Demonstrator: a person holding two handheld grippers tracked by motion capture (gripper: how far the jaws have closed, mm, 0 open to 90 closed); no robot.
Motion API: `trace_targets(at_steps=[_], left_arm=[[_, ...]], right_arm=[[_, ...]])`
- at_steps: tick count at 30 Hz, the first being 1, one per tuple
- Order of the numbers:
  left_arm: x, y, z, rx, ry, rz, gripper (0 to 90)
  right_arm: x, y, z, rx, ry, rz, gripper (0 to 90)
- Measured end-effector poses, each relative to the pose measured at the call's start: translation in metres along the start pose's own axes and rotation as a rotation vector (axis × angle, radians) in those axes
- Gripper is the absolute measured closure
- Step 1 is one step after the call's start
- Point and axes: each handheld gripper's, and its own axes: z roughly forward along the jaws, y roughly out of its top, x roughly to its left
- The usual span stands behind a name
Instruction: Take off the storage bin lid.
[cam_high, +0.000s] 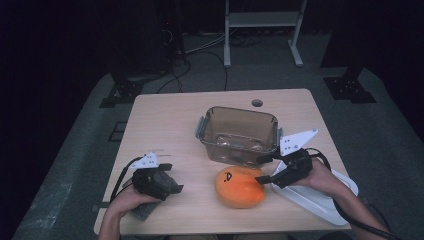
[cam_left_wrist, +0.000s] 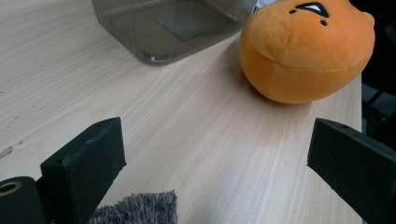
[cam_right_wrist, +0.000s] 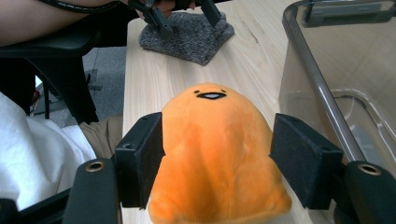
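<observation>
A: Scene, biggest item first?

B: Table (cam_high: 165, 120) was pale wood grain, flat and matte. Then the clear plastic container (cam_high: 239, 134), a rounded rectangle with latch tabs, open on top, toward the far middle. Behind my right hand a white lid (cam_high: 320, 197) lay at the table's right edge.

A: And the toy?

B: Orange plush (cam_high: 239, 187), soft fleece, egg-shaped, lying near the front edge just in front of the container. Its long axis ran roughly left-right in the high view. The stitched face pointed up and toward the left gripper.

A: Right gripper?

B: My right gripper (cam_right_wrist: 215, 161) was spread wide around the plush's rear end. The left pad touched the fleece; whether the right one did, I couldn't tell. No squeeze visible.

A: Left?

B: My left gripper (cam_left_wrist: 217, 154) was spread, nothing between the foam pads, parked over a grey fuzzy cloth (cam_high: 143, 210) at the front left corner. Well apart from the plush.
</observation>
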Motion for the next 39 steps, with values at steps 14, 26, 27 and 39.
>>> trace_targets(at_steps=[14, 26, 27, 39], left_arm=[[0.0, 0.0, 0.0, 0.001, -0.006, 0.0, 3.3], [0.0, -0.001, -0.001, 0.001, -0.01, 0.0, 3.3], [0.0, -0.001, -0.001, 0.002, -0.011, 0.0, 3.3], [0.0, -0.001, -0.001, 0.006, -0.012, 0.0, 3.3]], right_arm=[[-0.003, 0.007, 0.032, 0.039, 0.022, -0.04, 40.7], [-0.008, 0.006, 0.059, 0.073, 0.033, -0.029, 50.7], [-0.008, 0.006, 0.06, 0.073, 0.033, -0.027, 50.9], [-0.006, -0.002, 0.072, 0.093, 0.026, -0.024, 56.4]])
